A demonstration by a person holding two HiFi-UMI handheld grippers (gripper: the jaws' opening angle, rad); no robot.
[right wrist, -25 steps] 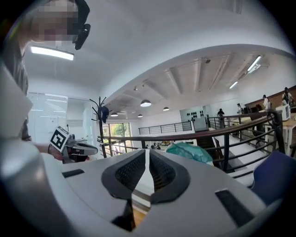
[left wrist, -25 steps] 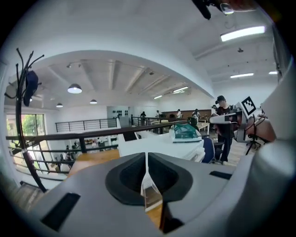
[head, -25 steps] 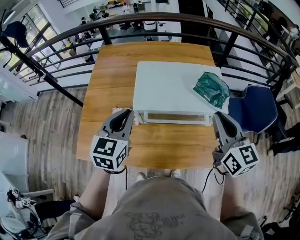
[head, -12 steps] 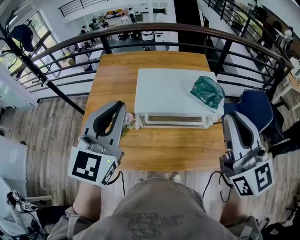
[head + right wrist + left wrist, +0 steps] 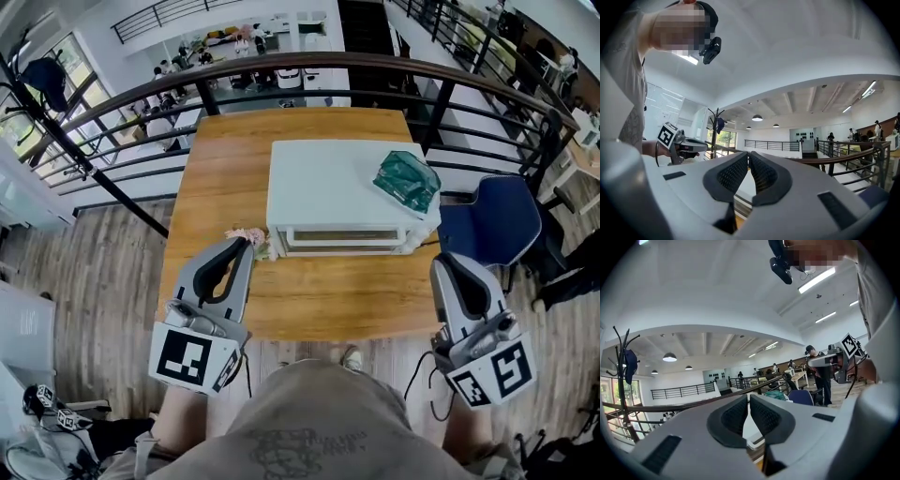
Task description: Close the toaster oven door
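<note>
A: Where is the toaster oven [image 5: 328, 187]?
B: It sits on the wooden tabletop [image 5: 220, 169], on the right half. Its right side reaches the right edge of the tabletop. Its front looks toward the near edge.
A: Is its door [image 5: 342, 238] open?
B: No. The door is up, flat against the front.
A: What is on top of it?
B: A crumpled green bag [image 5: 406, 181]. It lies on the right side of the top.
A: And that pink thing?
B: It is a small pink bunch [image 5: 247, 235], maybe flowers. It lies on the tabletop just beside the oven's front left corner.
A: What about the left gripper [image 5: 240, 247]?
B: It is held over the near left part of the tabletop and points toward the oven. Its two jaws are pressed together with nothing between them.
A: And the right gripper [image 5: 452, 266]?
B: It is by the near right corner, just past the right edge. Its jaws are together too, and it holds nothing.
A: Anything else?
B: A blue chair [image 5: 492, 225] stands off the right edge. A dark railing [image 5: 309, 64] curves behind the far edge.
</note>
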